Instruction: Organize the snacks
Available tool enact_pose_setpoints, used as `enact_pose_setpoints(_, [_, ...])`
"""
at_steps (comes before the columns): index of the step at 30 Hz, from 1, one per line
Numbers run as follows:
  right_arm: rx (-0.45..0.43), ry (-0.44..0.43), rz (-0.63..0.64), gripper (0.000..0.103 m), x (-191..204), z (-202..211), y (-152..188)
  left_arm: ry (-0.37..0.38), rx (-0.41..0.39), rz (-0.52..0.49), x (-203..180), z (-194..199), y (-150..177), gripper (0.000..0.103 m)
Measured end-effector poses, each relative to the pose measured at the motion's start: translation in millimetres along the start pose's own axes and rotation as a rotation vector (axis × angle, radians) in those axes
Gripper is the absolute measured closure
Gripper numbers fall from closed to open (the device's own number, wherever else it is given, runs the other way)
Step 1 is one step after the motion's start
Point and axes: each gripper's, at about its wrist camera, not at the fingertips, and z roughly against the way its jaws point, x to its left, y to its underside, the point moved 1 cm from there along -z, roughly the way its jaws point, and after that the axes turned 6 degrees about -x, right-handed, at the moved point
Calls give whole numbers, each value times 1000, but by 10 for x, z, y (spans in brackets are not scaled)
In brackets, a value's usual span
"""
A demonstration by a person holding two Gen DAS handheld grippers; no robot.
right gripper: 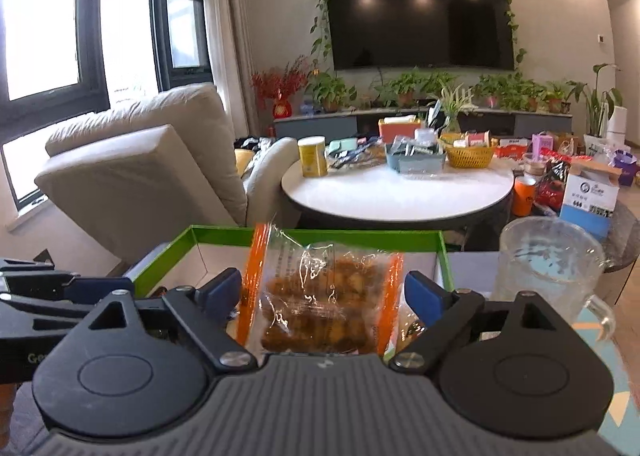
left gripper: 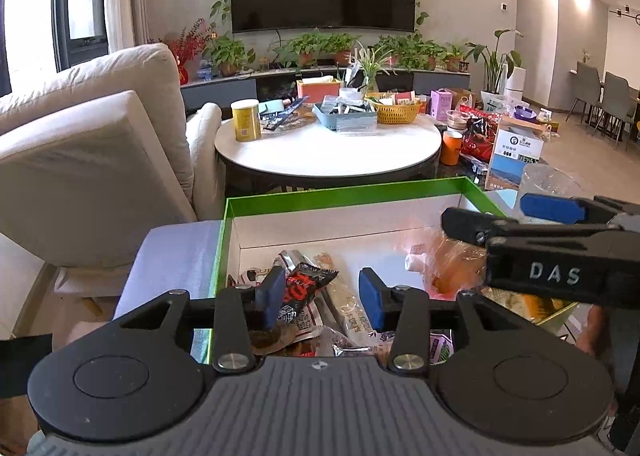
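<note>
My right gripper (right gripper: 324,292) is clamped on a clear orange-edged snack bag (right gripper: 320,296) above the green-rimmed box (left gripper: 344,192). My left gripper (left gripper: 322,296) hangs apart over snack packets (left gripper: 308,296) in the box's near left corner.

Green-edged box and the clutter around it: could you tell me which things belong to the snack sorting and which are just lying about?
Job:
green-edged box
orange-striped snack bag
red-black snack packet

Lying about:
glass jug
yellow can
yellow basket
</note>
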Motion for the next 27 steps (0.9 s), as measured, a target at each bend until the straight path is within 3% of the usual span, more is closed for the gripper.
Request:
enact_pose_setpoints(15, [-46,15,-42,53,-31,557,-23,24,-63,-26,-177,628,74,61])
enact_pose_setpoints(27, [1,10,-120,53,64,1023,115,4,-90,12,-305,1124,346,55])
